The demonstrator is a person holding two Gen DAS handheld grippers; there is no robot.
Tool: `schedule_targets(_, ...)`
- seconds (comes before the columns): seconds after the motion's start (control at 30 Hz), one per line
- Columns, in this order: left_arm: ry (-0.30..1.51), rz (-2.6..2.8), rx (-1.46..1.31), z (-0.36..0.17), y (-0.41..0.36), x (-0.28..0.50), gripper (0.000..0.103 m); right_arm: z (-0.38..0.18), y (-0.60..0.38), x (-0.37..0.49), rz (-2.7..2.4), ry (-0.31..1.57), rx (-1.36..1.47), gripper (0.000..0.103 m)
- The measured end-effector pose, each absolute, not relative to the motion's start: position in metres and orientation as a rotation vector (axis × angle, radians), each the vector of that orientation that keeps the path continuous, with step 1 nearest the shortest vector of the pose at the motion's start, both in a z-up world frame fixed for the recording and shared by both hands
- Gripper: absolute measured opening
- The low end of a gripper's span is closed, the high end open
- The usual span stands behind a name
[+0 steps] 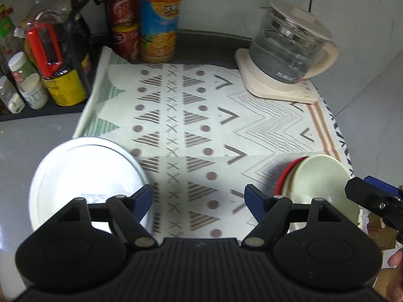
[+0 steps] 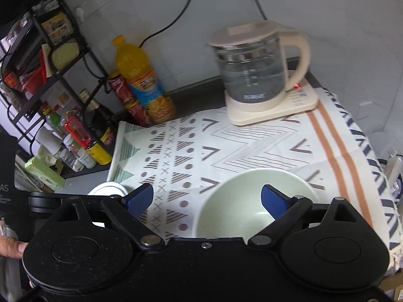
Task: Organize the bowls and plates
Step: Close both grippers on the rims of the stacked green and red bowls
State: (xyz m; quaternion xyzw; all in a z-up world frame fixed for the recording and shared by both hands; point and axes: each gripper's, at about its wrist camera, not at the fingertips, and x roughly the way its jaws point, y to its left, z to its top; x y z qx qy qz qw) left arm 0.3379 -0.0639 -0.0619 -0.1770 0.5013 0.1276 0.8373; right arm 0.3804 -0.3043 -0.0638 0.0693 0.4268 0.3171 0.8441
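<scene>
green bowl point(image 2: 252, 201) nested atop red bowl point(image 1: 283, 176)

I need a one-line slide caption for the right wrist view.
Open right hand-held gripper above a pale green bowl on the patterned cloth, kettle behind.

I see plate point(image 1: 85, 183) near-left, half on cloth point(image 1: 201, 125) | stacked bowls point(image 1: 320, 183) near-right on cloth | kettle point(image 1: 287, 52) far-right | bottles point(image 1: 158, 20) far-left, behind cloth
</scene>
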Motion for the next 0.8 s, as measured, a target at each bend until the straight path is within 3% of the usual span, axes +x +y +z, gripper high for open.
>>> schedule_targets(0.8,1.040,0.112,-0.396,-0.060,-0.155,0.379,0.080,-0.102,-0.405,0.388,0.469,0.935,0.217,0.096)
